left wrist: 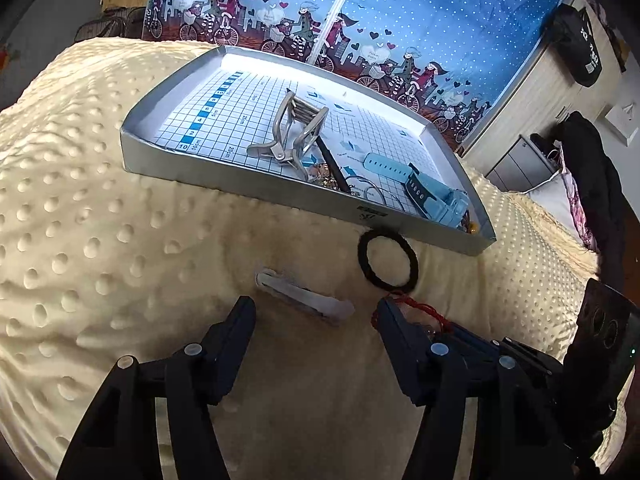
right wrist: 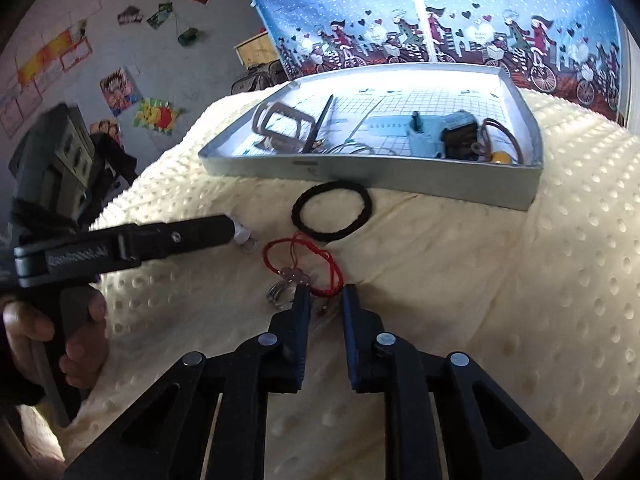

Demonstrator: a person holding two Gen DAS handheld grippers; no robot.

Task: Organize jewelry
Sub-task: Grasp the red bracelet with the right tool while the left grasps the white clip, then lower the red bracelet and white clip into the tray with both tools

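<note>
A silver-walled tray (left wrist: pixel 224 178) (right wrist: pixel 400 178) on the cream blanket holds a silver claw clip (left wrist: pixel 288 132), a blue watch (left wrist: pixel 424 188) (right wrist: pixel 436 136) and other small pieces. On the blanket in front of it lie a black hair tie (left wrist: pixel 387 260) (right wrist: pixel 332 210), a white hair clip (left wrist: pixel 304 296) and a red cord bracelet (right wrist: pixel 304 262) (left wrist: pixel 416 308). My left gripper (left wrist: pixel 316 312) (right wrist: pixel 232 228) is open wide, its tips either side of the white clip. My right gripper (right wrist: pixel 326 294) stands narrowly open, straddling the red cord beside a small silver ring (right wrist: pixel 280 294).
The dimpled cream blanket (left wrist: pixel 120 240) covers a soft, uneven bed. A blue cartoon curtain (left wrist: pixel 400 8) hangs behind the tray. A person's hand (right wrist: pixel 76 332) holds the left gripper's handle. Cabinets and dark clothing (left wrist: pixel 592 168) stand at the right.
</note>
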